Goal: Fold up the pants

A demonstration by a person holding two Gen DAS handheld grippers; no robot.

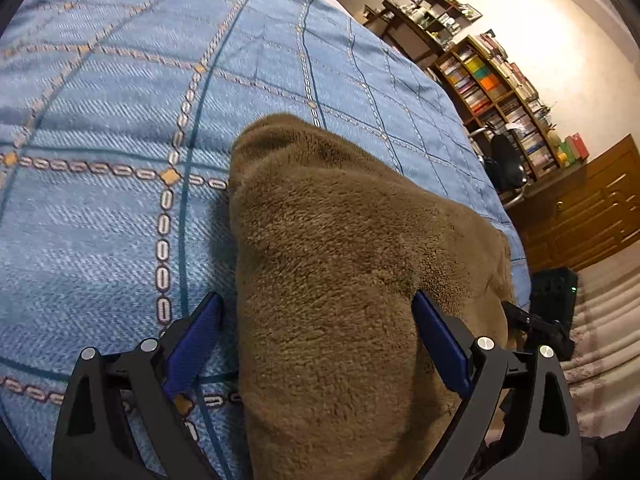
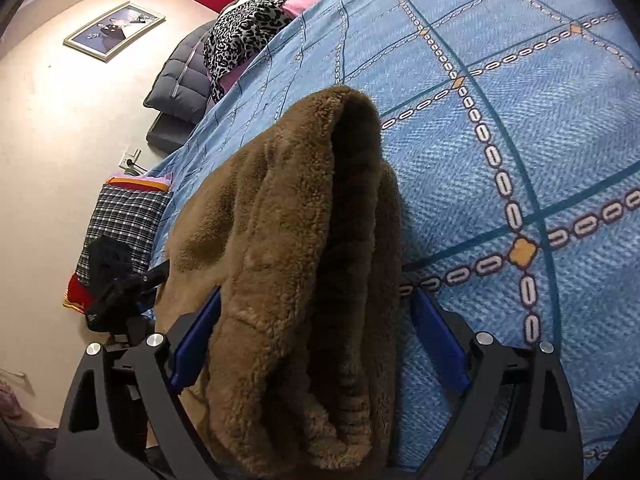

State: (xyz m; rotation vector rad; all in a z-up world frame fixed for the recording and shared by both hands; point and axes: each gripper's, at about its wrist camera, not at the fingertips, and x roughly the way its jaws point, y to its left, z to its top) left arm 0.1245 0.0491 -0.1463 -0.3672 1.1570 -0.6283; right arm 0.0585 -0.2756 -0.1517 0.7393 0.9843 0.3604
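Observation:
The brown fleece pants (image 1: pixel 340 248) lie bunched on the blue patterned bedspread (image 1: pixel 120 120). In the left wrist view my left gripper (image 1: pixel 316 312) is open, its blue pads (image 1: pixel 196 340) wide apart on either side of the fabric. In the right wrist view the pants (image 2: pixel 288 240) form a thick folded hump between the blue pads (image 2: pixel 436 336) of my right gripper (image 2: pixel 316 308), which is also open around them. The other gripper (image 2: pixel 116 300) shows at the left edge of the right wrist view. Whether the pads touch the fabric is hard to tell.
A bookshelf (image 1: pixel 492 92), an office chair (image 1: pixel 504 160) and wooden drawers (image 1: pixel 580 216) stand beyond the bed's right edge. In the right wrist view a leopard-print cloth (image 2: pixel 244 28), a dark quilted jacket (image 2: pixel 180 80) and a plaid pillow (image 2: pixel 124 220) lie at the bed's left edge.

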